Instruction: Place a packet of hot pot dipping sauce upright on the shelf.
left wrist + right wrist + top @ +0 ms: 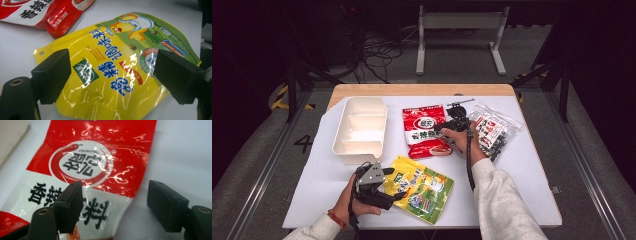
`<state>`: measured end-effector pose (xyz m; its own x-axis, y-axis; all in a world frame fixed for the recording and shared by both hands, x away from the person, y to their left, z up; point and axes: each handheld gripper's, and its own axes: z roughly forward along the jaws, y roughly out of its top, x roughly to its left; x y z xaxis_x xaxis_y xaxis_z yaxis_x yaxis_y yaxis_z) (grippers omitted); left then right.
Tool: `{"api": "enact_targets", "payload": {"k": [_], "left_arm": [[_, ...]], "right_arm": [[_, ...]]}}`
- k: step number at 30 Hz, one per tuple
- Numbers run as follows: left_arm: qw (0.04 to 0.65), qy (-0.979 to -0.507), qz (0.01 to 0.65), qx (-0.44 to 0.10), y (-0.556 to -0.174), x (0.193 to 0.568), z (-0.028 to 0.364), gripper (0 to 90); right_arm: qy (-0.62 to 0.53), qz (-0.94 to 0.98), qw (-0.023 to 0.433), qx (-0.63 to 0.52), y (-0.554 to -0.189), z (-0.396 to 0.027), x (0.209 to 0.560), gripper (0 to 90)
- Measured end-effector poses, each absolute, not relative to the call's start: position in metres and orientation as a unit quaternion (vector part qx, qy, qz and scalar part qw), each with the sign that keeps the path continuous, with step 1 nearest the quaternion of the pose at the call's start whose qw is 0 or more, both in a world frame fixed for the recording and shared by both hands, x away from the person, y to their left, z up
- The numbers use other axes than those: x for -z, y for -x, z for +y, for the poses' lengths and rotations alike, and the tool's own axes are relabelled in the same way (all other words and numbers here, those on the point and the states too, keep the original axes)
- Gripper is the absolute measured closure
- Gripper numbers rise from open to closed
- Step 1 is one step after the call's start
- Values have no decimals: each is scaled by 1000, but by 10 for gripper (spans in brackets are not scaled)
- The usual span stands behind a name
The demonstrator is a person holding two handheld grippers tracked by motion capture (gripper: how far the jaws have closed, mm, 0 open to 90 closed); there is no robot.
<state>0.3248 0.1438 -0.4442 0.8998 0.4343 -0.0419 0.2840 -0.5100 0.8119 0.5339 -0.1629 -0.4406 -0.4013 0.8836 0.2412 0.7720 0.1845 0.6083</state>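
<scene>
Glossy yellow pouch (112, 72), cartoon duck, blue lettering, lying flat.

The high view is looking forward and down over the whole table (532, 165). Each gripper view is hovering close: the left over the yellow pouch (117, 75), with the red packet (50, 15) at eleven o'clock; the right over that packet (95, 165)
</scene>
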Motion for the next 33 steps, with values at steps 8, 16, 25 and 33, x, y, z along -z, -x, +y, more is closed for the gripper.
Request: {"api": "enact_targets", "payload": {"k": [8, 16, 25, 33], "left_arm": [[449, -861, 224, -81, -320, 448, 165, 165], [446, -863, 224, -80, -322, 448, 163, 166], [443, -866, 222, -73, -324, 450, 162, 165], [447, -861, 234, -68, -329, 451, 160, 164]], "right_arm": [[-562, 747, 90, -344, -536, -165, 443, 621], [-571, 737, 77, -353, -536, -170, 446, 870], [-553, 745, 39, -371, -539, -171, 447, 720], [-539, 762, 90, -347, -534, -160, 445, 900]]}}
